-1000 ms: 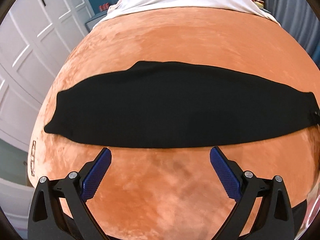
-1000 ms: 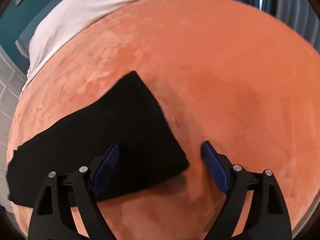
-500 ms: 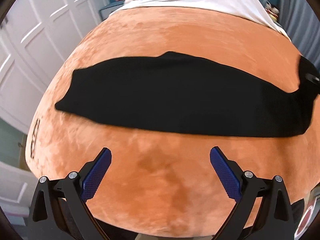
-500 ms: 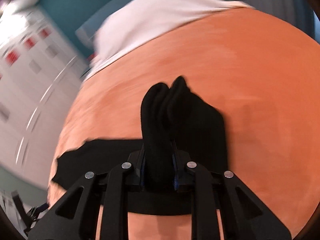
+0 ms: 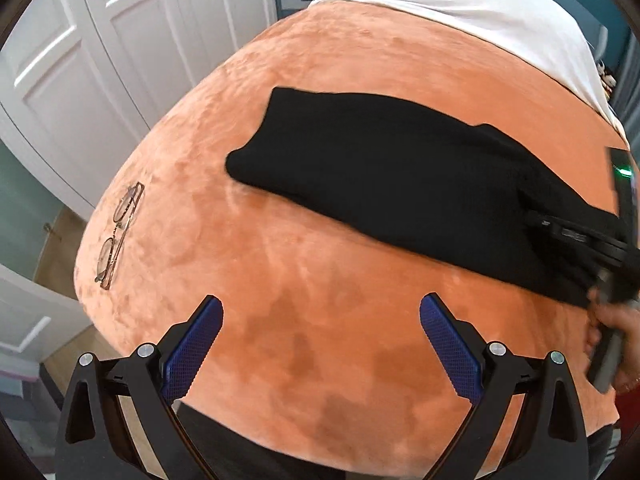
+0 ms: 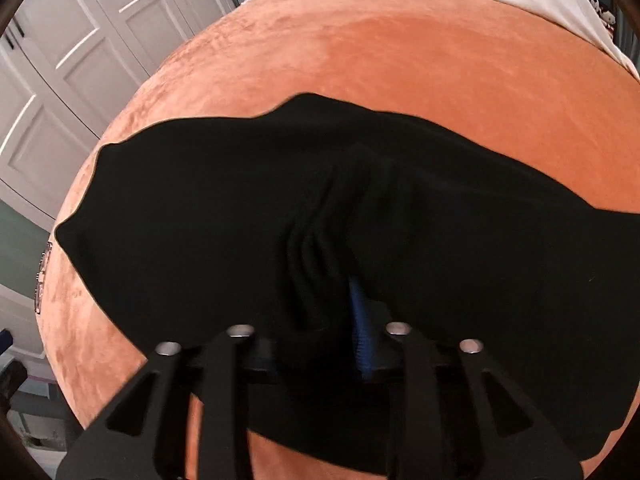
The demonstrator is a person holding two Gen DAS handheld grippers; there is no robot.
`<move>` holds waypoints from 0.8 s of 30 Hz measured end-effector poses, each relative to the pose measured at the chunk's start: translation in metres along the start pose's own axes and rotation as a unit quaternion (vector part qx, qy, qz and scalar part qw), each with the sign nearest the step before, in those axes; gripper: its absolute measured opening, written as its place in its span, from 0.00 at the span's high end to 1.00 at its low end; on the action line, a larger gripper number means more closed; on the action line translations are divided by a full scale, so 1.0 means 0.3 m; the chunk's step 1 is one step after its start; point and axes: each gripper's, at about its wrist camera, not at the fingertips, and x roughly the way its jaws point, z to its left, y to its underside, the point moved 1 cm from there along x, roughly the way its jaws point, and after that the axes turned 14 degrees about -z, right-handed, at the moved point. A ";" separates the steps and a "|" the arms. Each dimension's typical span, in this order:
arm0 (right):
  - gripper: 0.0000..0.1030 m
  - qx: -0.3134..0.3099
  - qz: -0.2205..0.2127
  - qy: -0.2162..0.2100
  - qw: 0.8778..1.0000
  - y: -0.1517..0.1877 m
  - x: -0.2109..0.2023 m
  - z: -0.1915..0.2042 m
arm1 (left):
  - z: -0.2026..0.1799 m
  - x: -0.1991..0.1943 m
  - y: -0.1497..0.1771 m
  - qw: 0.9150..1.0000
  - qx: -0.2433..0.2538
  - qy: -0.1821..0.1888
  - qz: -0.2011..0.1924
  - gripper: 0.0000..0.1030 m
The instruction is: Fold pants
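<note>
Left wrist view: the orange blanket (image 5: pixel 320 320) now shows black pants (image 5: pixel 400 172) folded shorter than a second ago, lying across its middle. Right gripper (image 6: pixel 340 320), jaws just reopening, has bunched cloth between them. Left gripper (image 5: pixel 320 344) hovers wide open, empty. Glasses (image 5: pixel 118 232) lie left.

I see the pants (image 6: pixel 224 200) as matt black cloth, finely ribbed where it bunches. Under them the orange blanket (image 5: pixel 320 340) looks plush and velvety, its nap brushed into darker blotches. My left gripper (image 5: pixel 320 344) has matt black plastic arms, bright metal screws and blue pads with a rough grid texture. Far left, the eyeglasses (image 5: pixel 118 232) have thin metal rims.
</note>
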 end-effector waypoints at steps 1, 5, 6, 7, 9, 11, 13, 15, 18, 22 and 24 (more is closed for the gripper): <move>0.52 0.003 0.000 -0.004 1.000 -0.007 -0.016 0.008 | 0.027 0.025 -0.006 1.000 -0.013 0.006 0.002 0.05; 0.47 -0.009 -0.044 -0.004 0.999 -0.013 -0.182 0.034 | 0.111 0.155 -0.052 0.995 -0.094 0.038 0.024 0.05; 0.43 -0.012 -0.057 0.005 0.998 -0.006 -0.229 0.030 | 0.125 0.182 -0.063 0.992 -0.115 0.046 0.028 0.05; 0.40 -0.014 -0.067 0.013 0.998 0.003 -0.271 0.020 | 0.150 0.229 -0.083 0.986 -0.150 0.060 0.033 0.05; 0.30 -0.013 -0.079 0.033 0.996 0.029 -0.338 -0.013 | 0.181 0.301 -0.109 0.978 -0.193 0.068 0.043 0.05; 0.29 0.007 -0.086 0.058 0.995 0.061 -0.403 -0.094 | 0.210 0.373 -0.130 0.970 -0.228 0.064 0.052 0.05; 0.29 0.041 -0.086 0.087 0.992 0.099 -0.452 -0.209 | 0.229 0.416 -0.137 0.966 -0.246 0.051 0.055 0.07; 0.29 0.087 -0.087 0.125 0.985 0.141 -0.509 -0.366 | 0.236 0.451 -0.145 0.965 -0.252 0.042 0.058 0.07; 0.29 0.164 -0.079 0.154 0.971 0.202 -0.550 -0.600 | 0.216 0.479 -0.165 0.971 -0.232 0.016 0.047 0.07; 0.29 0.221 -0.060 0.130 0.965 0.215 -0.477 -0.759 | 0.171 0.523 -0.185 0.980 -0.192 -0.025 0.036 0.06; 0.29 0.253 -0.045 0.106 0.961 0.226 -0.387 -0.788 | 0.164 0.543 -0.190 0.980 -0.194 -0.044 0.026 0.05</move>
